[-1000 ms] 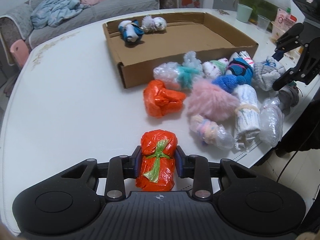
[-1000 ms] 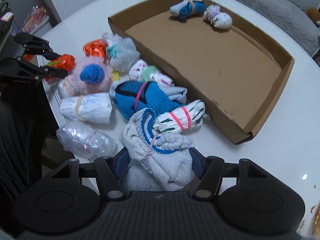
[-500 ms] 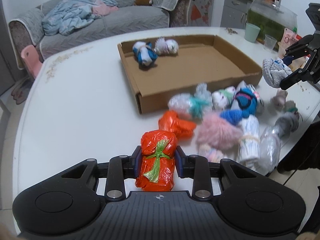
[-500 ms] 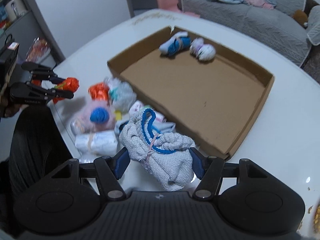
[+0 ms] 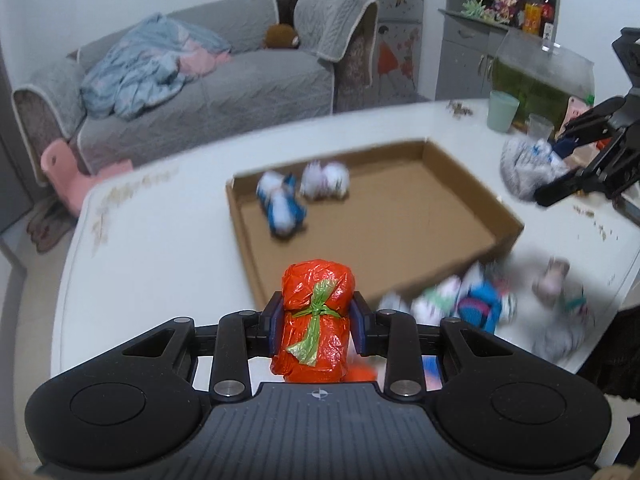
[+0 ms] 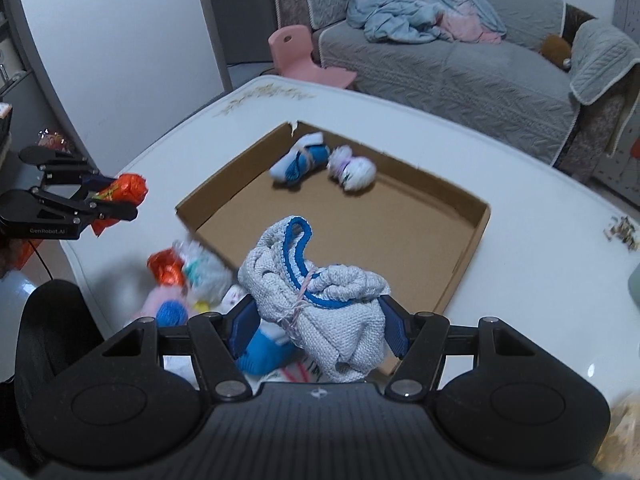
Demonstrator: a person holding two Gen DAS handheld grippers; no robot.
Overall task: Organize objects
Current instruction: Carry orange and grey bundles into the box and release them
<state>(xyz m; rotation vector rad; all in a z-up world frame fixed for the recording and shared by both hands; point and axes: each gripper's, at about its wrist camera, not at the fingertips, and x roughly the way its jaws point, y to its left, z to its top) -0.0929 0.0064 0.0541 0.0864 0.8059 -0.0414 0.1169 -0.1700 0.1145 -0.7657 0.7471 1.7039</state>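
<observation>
My left gripper (image 5: 318,320) is shut on an orange plastic bundle (image 5: 316,320) tied with a green strip, held above the table near the front wall of the shallow cardboard box (image 5: 496,220). My right gripper (image 6: 318,324) is shut on a grey knitted bundle (image 6: 324,304) with a blue edge, lifted over the box's (image 6: 476,240) near corner. Inside the box lie a blue-and-white sock roll (image 6: 298,162) and a white fluffy bundle (image 6: 354,170). In the left wrist view the right gripper (image 5: 560,168) shows at the right edge with the grey bundle (image 5: 524,168). The right wrist view shows the left gripper (image 6: 116,204) at the left.
A pile of wrapped bundles (image 5: 472,300) lies on the white table (image 5: 160,248) in front of the box, blurred. A green cup (image 5: 502,110) and a fish tank (image 5: 540,76) stand at the table's far right. A grey sofa (image 6: 460,64) and a pink child chair (image 6: 300,56) stand beyond.
Both grippers have risen off the table with their bundles and moved toward the cardboard box. The pile of bundles now lies lower in both views.
</observation>
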